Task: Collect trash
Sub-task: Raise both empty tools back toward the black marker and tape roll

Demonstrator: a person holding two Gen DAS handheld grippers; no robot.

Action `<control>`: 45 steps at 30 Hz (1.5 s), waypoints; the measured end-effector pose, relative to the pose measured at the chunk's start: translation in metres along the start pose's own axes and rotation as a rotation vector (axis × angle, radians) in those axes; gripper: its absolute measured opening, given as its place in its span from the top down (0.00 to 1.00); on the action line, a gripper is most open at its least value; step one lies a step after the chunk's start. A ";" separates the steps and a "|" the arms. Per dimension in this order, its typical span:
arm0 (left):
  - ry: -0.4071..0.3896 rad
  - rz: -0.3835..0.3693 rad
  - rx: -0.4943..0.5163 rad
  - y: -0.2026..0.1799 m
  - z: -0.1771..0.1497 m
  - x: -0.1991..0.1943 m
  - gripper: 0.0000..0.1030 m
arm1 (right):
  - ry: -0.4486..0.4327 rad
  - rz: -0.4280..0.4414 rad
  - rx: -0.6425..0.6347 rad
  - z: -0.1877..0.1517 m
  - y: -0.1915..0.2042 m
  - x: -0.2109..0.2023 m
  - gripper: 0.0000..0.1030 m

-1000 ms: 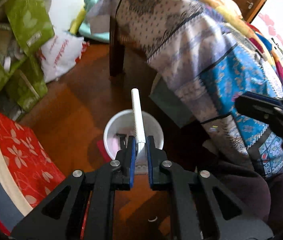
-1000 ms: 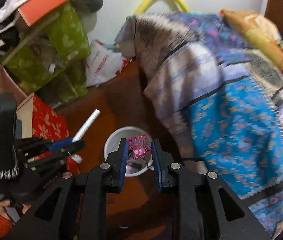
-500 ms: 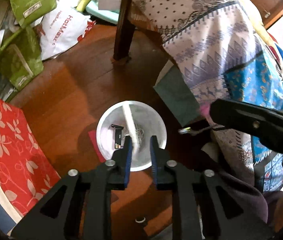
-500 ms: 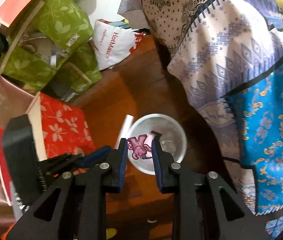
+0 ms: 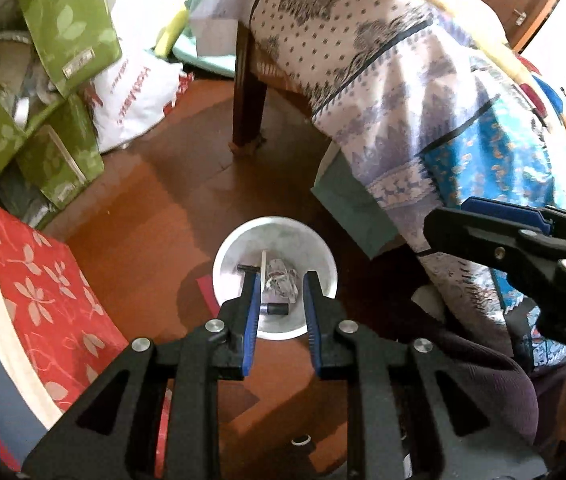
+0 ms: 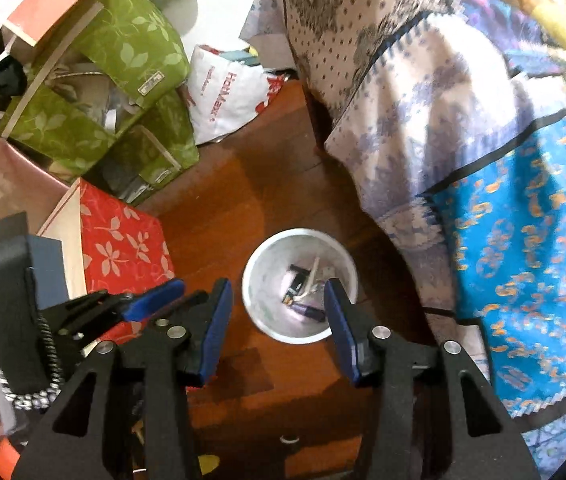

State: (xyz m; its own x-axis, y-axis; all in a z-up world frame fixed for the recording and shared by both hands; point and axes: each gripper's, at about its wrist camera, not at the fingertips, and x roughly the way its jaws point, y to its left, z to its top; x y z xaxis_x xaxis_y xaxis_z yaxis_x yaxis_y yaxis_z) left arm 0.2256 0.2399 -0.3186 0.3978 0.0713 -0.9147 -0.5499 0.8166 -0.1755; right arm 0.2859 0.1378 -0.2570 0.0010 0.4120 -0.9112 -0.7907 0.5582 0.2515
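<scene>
A white round bin (image 5: 325, 256) stands on the wooden floor; it also shows in the right wrist view (image 6: 261, 264). Inside lie a white stick (image 5: 263, 266), crumpled wrappers (image 5: 281, 280) and small dark items (image 6: 307, 311). My left gripper (image 5: 281, 280) hangs above the bin, open and empty. My right gripper (image 6: 275, 289) is also above the bin, jaws wide open and empty. Each gripper shows at the edge of the other's view: the right one in the left wrist view (image 5: 495, 236), the left one in the right wrist view (image 6: 151, 304).
A bed draped in patterned cloths (image 5: 423, 92) fills the right, its dark wooden leg (image 5: 247, 96) behind the bin. Green leaf-print boxes (image 6: 95, 92), a white plastic bag (image 6: 227, 92) and a red floral box (image 6: 119, 236) crowd the left.
My left gripper opened and dropped the white stick into the bin. My right gripper opened and released the pink wrapper. Both moved above the bin.
</scene>
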 end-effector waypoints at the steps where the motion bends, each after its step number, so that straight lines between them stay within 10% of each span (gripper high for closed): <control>1: -0.010 0.001 0.006 -0.003 0.000 -0.006 0.80 | -0.014 -0.004 -0.004 -0.001 0.000 -0.007 0.57; 22: -0.251 -0.075 0.225 -0.144 0.019 -0.135 0.78 | -0.349 -0.132 0.036 -0.049 -0.057 -0.175 0.57; 45: -0.315 -0.197 0.493 -0.356 0.089 -0.094 0.59 | -0.474 -0.417 0.277 -0.081 -0.254 -0.270 0.57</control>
State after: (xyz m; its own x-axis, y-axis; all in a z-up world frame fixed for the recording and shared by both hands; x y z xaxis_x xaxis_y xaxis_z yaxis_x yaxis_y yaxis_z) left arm 0.4491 -0.0070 -0.1376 0.6963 -0.0033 -0.7178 -0.0699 0.9949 -0.0723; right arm 0.4364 -0.1735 -0.1015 0.5887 0.3578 -0.7248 -0.4801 0.8762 0.0425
